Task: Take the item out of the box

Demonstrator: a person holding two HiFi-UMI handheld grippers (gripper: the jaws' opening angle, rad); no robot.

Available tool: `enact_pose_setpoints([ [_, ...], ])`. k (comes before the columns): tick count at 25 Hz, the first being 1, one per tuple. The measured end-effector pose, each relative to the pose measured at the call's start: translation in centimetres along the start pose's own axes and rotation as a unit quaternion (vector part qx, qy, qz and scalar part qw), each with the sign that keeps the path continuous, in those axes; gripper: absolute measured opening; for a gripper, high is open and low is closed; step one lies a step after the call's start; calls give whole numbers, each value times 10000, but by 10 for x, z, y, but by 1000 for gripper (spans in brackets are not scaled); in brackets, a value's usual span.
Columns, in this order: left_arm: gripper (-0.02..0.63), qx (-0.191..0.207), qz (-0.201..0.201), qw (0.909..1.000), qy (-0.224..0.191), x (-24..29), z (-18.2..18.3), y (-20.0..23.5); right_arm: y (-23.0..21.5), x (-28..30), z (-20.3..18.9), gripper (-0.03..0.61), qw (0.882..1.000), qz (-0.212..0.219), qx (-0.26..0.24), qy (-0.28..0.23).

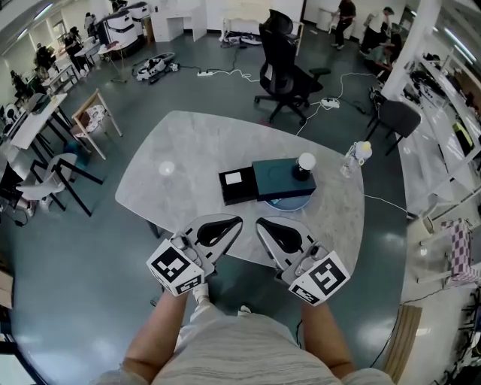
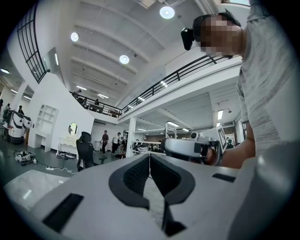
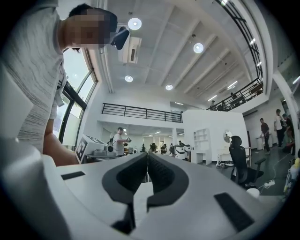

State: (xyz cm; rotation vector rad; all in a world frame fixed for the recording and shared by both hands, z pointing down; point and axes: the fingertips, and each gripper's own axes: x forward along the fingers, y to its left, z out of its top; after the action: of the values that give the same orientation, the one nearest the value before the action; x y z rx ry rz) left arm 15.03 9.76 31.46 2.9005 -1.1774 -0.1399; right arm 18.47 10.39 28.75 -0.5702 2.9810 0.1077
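My left tongs [image 1: 234, 223] and right tongs [image 1: 263, 225] are both squeezed shut with nothing in them, by the table's [image 1: 180, 143] near edge. The round white thing [image 1: 306, 161] stands at the right end of the teal box [image 1: 278, 179], farther out. I think I should open one pair wide first, then reach in slowly.

My head camera sits high over the pale marble-patterned worktop [image 1: 188, 143] and looks steeply down, far enough back that I see its whole outline. The grey left gripper [image 1: 237, 220] and grey right gripper [image 1: 260, 222] enter at 7 and 5 o'clock. Each gripper camera rides close behind its own black jaws, tipped up toward the ceiling lights [image 2: 167, 11] and the open hall. The left gripper view has the person's torso [image 2: 269, 84] at 2 o'clock and the other gripper at 3. The right gripper view has the torso at 10 o'clock and the other gripper at 9. All three views share the black wheeled office chair [image 1: 284, 60]. It sits at 12 o'clock from the head, 8 o'clock in the left gripper view and 4 o'clock in the right.
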Motion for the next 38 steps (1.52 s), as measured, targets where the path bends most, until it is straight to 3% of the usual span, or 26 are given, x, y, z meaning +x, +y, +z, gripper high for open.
enact_pose_setpoints([
  [10,20,-193,32,9998,63,-20,-11,51,-8,49,-23,20,9990,-224,102,365],
  [21,20,-317,-144,9993,104,-54,-11,156,-34,145,-49,20,9953,-638,328,656],
  [29,20,-436,-482,9979,72,-67,-15,207,-42,185,-71,20,9864,-1151,391,1104],
  [38,20,-684,-587,9959,111,-46,-39,232,-69,195,-111,21,9737,-1360,515,1754],
])
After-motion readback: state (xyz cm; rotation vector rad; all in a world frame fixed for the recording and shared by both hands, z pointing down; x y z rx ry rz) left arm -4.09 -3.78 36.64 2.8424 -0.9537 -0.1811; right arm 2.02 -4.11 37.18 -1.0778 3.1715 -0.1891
